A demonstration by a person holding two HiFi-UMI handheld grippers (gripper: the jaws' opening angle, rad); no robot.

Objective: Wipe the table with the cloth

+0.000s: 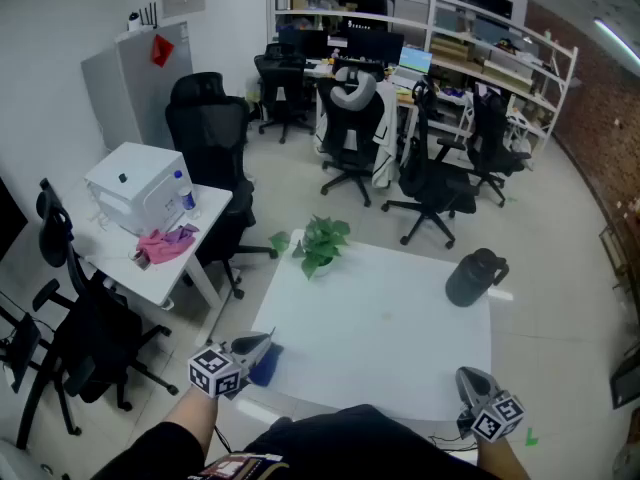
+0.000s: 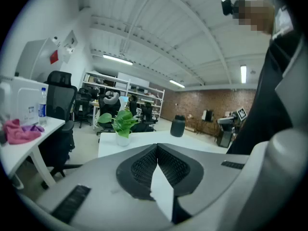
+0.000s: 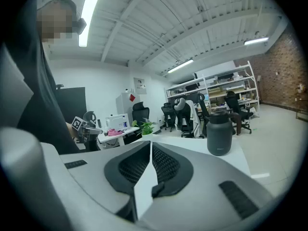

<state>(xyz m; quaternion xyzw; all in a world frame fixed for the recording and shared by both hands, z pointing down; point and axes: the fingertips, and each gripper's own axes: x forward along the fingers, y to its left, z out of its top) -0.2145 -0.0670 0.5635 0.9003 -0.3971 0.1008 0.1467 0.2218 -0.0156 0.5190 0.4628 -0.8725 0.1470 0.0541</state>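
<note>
Left gripper [image 1: 262, 344] at near-left corner of table [image 1: 380, 353], jaws pressed together, nothing between. Right gripper [image 1: 468, 378] at table's near-right corner, jaws likewise together, clamped on nothing. Small blue thing [image 1: 266, 365] at table's near-left edge, just beside left gripper tip; kind unclear. Pink cloth [image 1: 165, 245] off table, lying on side desk [image 1: 165, 280] to table's left, well apart from both grippers. Along table's far edge: potted plant [image 1: 322, 243] at left, dark jug [image 1: 472, 278] at right.

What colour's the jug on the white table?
Dark grey, matte. The jug shows best in the right gripper view.
</note>
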